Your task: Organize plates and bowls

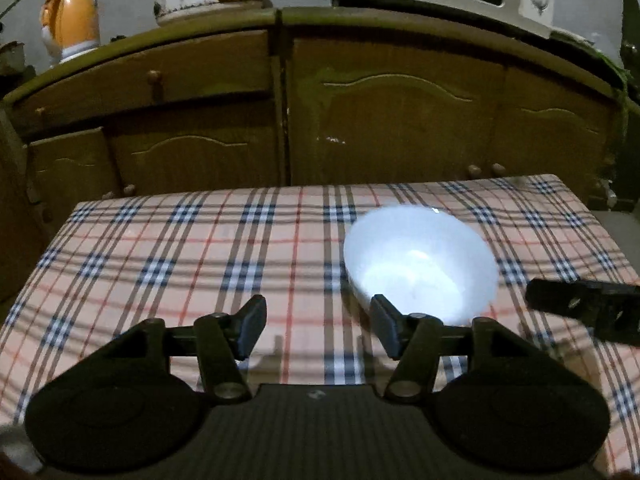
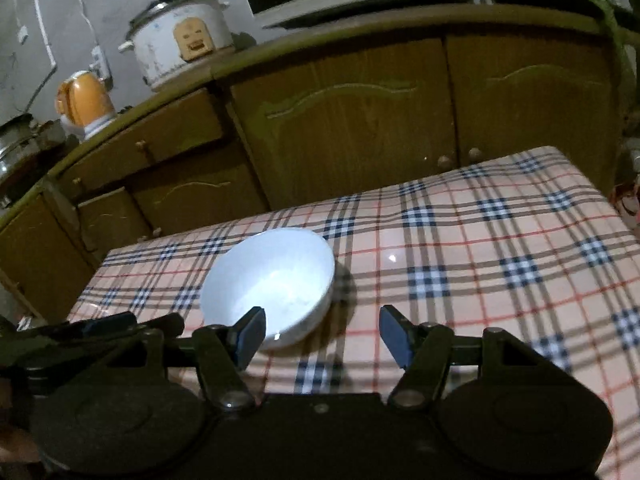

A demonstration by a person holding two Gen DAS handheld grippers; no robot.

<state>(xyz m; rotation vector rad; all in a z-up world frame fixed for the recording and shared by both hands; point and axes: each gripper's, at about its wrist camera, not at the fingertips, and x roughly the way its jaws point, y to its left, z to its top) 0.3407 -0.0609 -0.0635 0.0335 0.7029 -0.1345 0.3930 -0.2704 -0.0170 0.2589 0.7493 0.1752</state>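
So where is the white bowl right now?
The round white ceramic bowl sits on the pink plaid tablecloth, between the two open tools: ahead and right of the left tool, ahead and left of the right tool.

White bowl (image 1: 420, 260) (image 2: 268, 284): plain, glossy, deep and round, upright with mouth up, nothing visible inside. Resting on the plaid cloth, at about 1 o'clock in the left wrist view, at about 11 o'clock in the right.
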